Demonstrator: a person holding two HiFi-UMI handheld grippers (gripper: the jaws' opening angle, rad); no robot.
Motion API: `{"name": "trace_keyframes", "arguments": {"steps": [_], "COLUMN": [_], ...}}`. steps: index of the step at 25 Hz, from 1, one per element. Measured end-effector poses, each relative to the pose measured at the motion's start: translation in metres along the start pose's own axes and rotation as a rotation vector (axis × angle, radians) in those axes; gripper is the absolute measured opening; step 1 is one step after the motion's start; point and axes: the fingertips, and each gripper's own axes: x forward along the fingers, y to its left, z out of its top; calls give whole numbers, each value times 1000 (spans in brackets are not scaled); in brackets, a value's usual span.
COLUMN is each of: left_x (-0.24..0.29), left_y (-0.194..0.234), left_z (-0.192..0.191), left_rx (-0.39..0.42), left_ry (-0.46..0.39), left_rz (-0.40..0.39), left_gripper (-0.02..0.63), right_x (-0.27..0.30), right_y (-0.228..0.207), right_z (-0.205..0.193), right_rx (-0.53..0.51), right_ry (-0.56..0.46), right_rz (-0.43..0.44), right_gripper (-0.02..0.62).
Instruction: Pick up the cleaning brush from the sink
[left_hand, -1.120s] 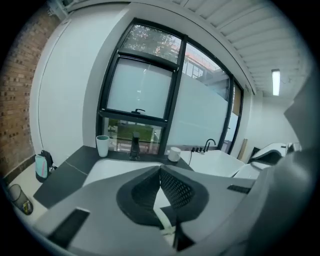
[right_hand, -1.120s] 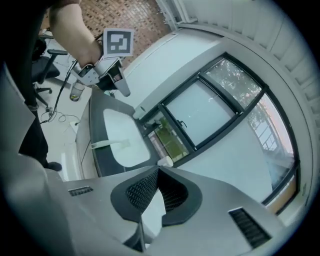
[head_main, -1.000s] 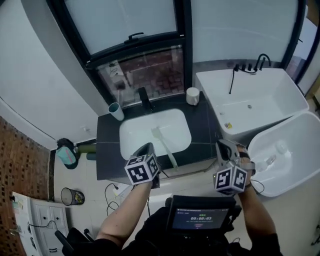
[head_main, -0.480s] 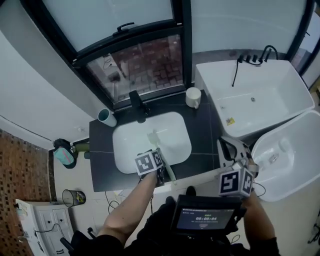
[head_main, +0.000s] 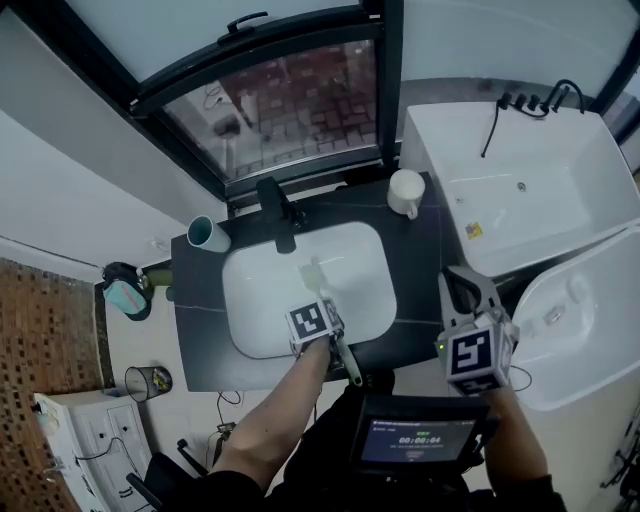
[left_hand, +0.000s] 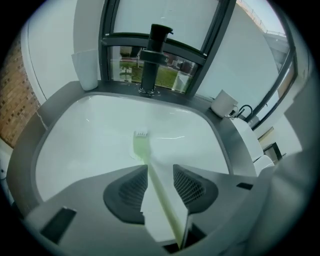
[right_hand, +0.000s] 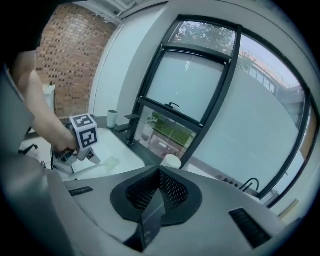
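Note:
A pale green cleaning brush (head_main: 313, 274) lies in the white sink (head_main: 258, 300), its bristle head toward the black faucet (head_main: 276, 212) and its long handle reaching over the front rim. My left gripper (head_main: 322, 322) points steeply down over the handle. In the left gripper view the jaws (left_hand: 160, 182) are opening and straddle the brush (left_hand: 141, 148) handle without pressing on it. My right gripper (head_main: 466, 287) hovers over the dark counter's right end, its jaws (right_hand: 157, 192) shut on nothing.
A teal cup (head_main: 207, 235) stands at the counter's back left and a white mug (head_main: 406, 193) at its back right. A white bathtub (head_main: 540, 190) and a round white basin (head_main: 590, 330) lie to the right. A window rises behind the faucet (left_hand: 152, 55).
My left gripper has travelled from in front of the counter forward and down onto the brush handle at the sink's front. The right gripper has drifted slightly right.

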Motion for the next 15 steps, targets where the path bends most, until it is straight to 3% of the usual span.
{"name": "trace_keyframes", "arguments": {"steps": [1,3,7,15], "left_x": [8,30,66,106], "left_y": [8,10,13,3], "left_z": [0,6,18,17], "left_rx": [8,10,17,36], "left_ry": [33,78,95,138], "left_rz": [28,11,-6,-70], "left_gripper": [175,187,187,201], "right_x": [18,55,113,159], "right_y": [5,14,35,78], "right_z": [1,3,-13,-37], "right_rx": [62,176,344,449], "right_ry": [5,30,105,212], "right_rz": [21,60,112,174], "right_gripper": [-12,-12,-12,-12]}}
